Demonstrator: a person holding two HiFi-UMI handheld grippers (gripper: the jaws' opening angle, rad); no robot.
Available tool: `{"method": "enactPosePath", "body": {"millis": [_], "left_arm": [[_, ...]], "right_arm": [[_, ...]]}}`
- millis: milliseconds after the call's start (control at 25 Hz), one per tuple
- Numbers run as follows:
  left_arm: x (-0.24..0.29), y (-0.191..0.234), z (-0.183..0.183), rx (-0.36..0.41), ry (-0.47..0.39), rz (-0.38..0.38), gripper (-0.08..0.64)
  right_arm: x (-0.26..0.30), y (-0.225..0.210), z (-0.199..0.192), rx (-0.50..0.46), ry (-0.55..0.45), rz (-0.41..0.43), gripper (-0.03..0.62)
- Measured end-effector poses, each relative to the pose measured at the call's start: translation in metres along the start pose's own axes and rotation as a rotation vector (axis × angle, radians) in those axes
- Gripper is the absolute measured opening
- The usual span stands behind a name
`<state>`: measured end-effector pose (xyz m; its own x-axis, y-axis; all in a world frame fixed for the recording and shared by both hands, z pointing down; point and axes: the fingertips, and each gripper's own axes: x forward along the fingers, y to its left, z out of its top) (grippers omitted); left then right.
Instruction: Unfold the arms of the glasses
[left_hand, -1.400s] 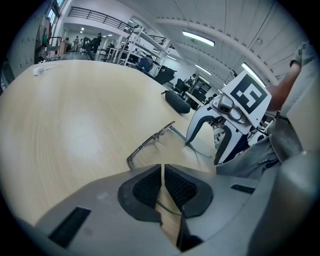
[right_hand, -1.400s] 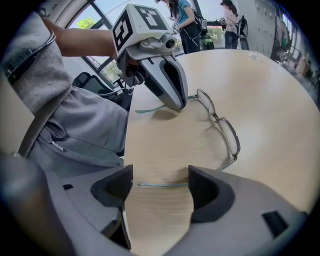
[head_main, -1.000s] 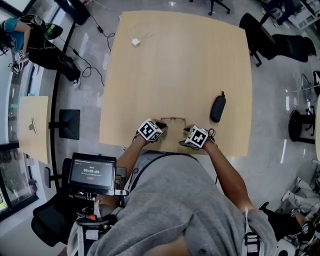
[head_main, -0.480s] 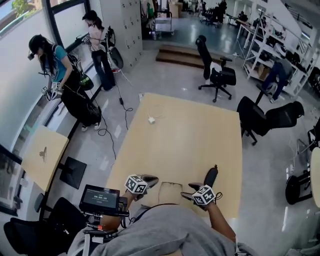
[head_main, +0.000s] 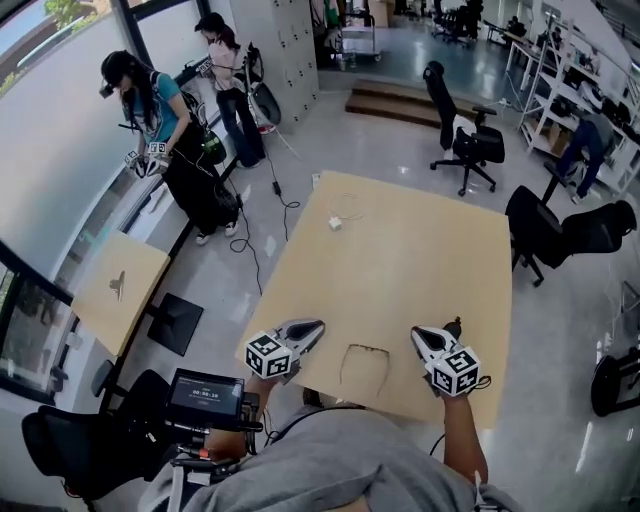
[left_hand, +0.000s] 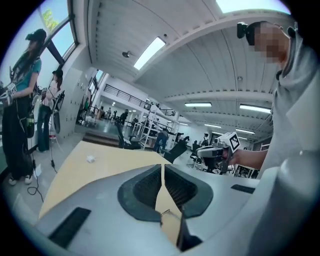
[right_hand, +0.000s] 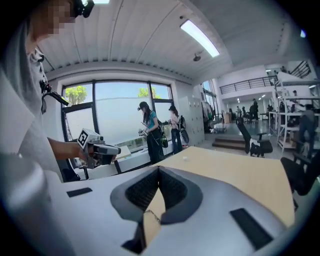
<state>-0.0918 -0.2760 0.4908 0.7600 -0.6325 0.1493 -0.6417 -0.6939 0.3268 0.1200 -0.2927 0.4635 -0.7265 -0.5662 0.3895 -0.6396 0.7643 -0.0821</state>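
The thin-framed glasses (head_main: 365, 349) lie on the wooden table (head_main: 420, 260) near its front edge, their arms stretched out toward me. My left gripper (head_main: 318, 325) hovers to the left of them, shut and empty. My right gripper (head_main: 417, 335) hovers to the right of them, also shut with nothing in it. Neither touches the glasses. In the left gripper view the pads meet at the tip, and the right gripper (left_hand: 202, 152) shows across from them. The right gripper view shows shut jaws and the left gripper (right_hand: 114, 148) opposite.
A black glasses case (head_main: 456, 325) lies just behind my right gripper. A small white plug with a cable (head_main: 336, 222) sits at the table's far end. Office chairs (head_main: 465, 140) stand beyond the table, two people (head_main: 160, 110) at the left, and a screen (head_main: 205, 395) at my lower left.
Both grippers have risen off the table and drawn apart from the glasses. The head view has tipped up from the tabletop to the room.
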Motion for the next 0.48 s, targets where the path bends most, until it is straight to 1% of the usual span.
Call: {"method": "enactPosePath", "body": {"millis": [200,320,400,480], "left_arm": [[-0.048,-0.004,0.027,0.052,-0.095,0.026,0.02],[-0.065,-0.003,0.043,0.066,-0.155,0.041,0.02],[-0.078,-0.009,0.049,0.079,-0.183,0.038,0.02],[-0.093,-0.02,0.05,0.105,-0.204,0.016,0.02]], "right_arm": [[-0.013,0.023,0.047,-0.057,-0.118,-0.034,0.008],[-0.025,0.039,0.071,-0.087,-0.177,-0.063,0.008],[-0.032,0.055,0.084,-0.108,-0.206,-0.079,0.008],[-0.04,0.077,0.093,-0.123,-0.235,-0.093,0.008]]}}
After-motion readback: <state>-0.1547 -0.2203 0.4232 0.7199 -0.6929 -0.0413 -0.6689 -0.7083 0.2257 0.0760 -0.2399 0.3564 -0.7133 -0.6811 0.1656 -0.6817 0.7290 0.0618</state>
